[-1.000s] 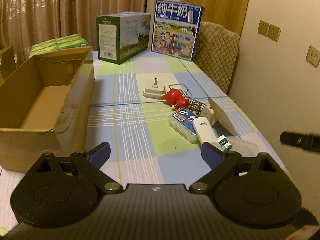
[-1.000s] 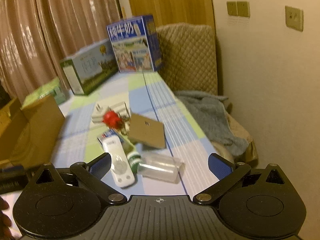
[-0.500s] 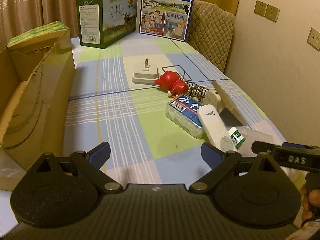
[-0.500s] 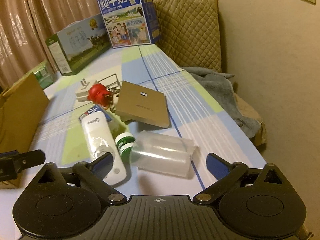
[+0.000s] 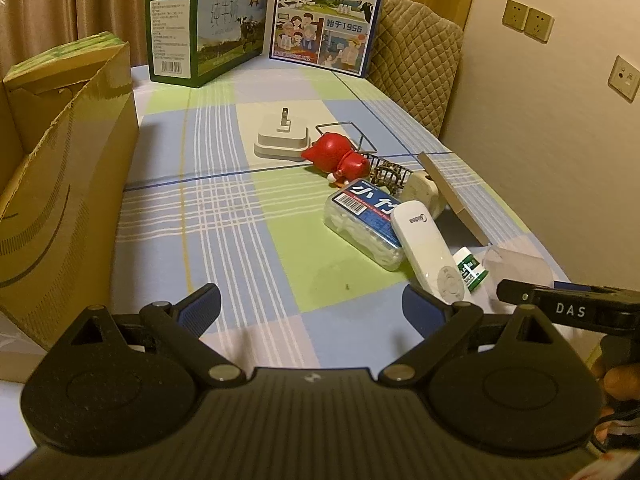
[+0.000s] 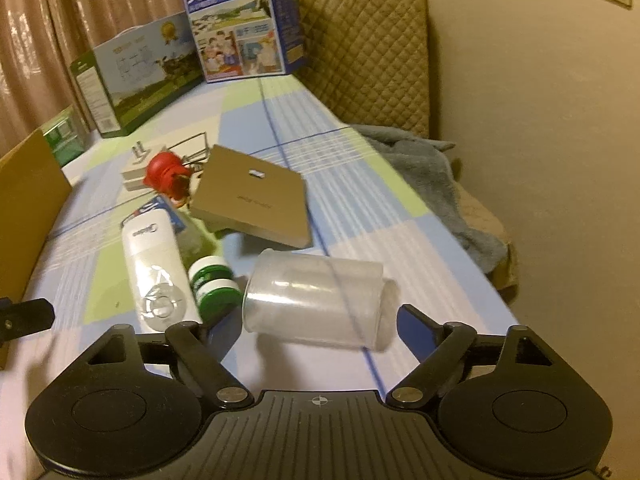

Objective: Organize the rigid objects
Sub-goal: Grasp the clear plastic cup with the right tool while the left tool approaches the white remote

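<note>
Right gripper (image 6: 316,324) lowered over clear plastic cup (image 6: 316,296) lying sideways, jaws apart, just been closing, pads not touching; left gripper (image 5: 312,304) wide open, empty; next, probably closing squarely on cup

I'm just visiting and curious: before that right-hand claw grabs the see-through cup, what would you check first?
1. Clear cup lies on its side between the right gripper fingers: ok.
2. Jaws have just been closing; pads pressing on the cup: cannot tell.
3. Green-capped bottle clear of the near finger: not ok, it sits right beside it.
4. Cardboard box open to receive things: ok.
5. Left gripper open, holding nothing: ok.
</note>
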A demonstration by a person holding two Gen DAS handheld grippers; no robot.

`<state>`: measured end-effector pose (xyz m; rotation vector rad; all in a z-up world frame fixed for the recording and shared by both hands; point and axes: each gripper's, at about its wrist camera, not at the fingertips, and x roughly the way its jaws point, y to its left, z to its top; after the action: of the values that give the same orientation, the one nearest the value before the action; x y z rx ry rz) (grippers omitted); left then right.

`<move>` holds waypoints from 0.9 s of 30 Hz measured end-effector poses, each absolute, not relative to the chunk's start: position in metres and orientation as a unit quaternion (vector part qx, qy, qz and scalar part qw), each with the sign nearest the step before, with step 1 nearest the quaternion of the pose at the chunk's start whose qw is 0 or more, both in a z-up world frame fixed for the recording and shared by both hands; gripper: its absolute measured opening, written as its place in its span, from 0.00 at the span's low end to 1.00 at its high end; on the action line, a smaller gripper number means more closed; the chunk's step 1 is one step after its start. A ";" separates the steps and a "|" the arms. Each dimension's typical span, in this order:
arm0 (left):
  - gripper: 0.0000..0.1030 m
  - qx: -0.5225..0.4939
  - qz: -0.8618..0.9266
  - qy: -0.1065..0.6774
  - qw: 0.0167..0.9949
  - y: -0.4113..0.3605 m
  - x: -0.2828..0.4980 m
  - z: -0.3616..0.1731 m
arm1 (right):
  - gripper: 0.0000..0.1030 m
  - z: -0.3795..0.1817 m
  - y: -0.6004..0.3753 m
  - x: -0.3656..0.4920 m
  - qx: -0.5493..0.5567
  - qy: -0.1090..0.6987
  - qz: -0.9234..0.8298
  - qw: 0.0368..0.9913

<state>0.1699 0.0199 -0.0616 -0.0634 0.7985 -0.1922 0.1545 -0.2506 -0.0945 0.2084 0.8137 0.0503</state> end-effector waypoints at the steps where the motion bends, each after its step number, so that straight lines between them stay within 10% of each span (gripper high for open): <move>1: 0.93 -0.032 -0.095 0.389 0.916 0.019 0.170 -0.062 | 0.80 -0.095 -0.251 0.154 0.102 0.396 0.025 0.912; 27: 0.92 -0.009 -0.139 0.387 0.912 0.012 0.169 -0.062 | 0.68 -0.095 -0.219 0.145 0.047 0.414 0.118 0.901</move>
<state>0.1693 0.0118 -0.0619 -0.0187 0.7971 -0.2855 0.1454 -0.2186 -0.0949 0.0966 0.8561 0.2434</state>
